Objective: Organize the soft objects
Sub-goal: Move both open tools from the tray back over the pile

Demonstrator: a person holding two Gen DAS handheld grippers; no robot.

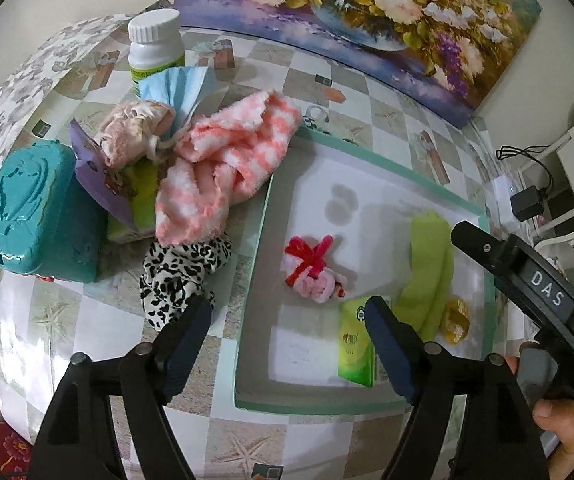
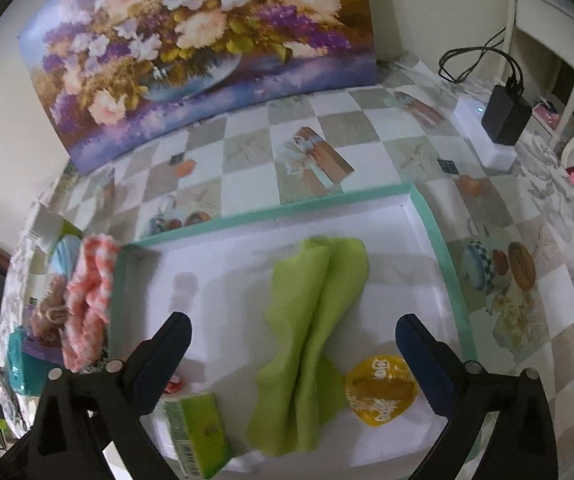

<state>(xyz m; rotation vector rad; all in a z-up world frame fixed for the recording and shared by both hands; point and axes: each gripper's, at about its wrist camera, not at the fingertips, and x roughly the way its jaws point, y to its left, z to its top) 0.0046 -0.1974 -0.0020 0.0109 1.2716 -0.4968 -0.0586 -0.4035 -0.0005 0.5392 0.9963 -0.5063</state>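
I was midway through sorting: the green cloth (image 2: 311, 344) and pink bundle (image 1: 319, 280) already lay in the tray (image 1: 367, 160). Both my left gripper (image 1: 287, 328) and right gripper (image 2: 293, 344) gaped wide, empty. Next, probably the leopard-print fabric (image 1: 179, 276) beside the tray, needing a low pinch.

the far left part of the white tray (image 1: 367, 184) floor is lying bare, giving open room between the pink bundle with red ties (image 1: 315, 270) and the tray's back rim. the green cloth (image 2: 315, 340), the green packet (image 2: 195, 432) and the yellow pouch (image 2: 381, 390) are crowding the tray's near right part. left of the tray, the striped fluffy cloth (image 1: 223, 164), leopard fabric (image 1: 183, 272) and teal box (image 1: 39, 212) are blocking the table. the checkered tablecloth (image 2: 327, 120) before the painting (image 2: 191, 40) is lying open.
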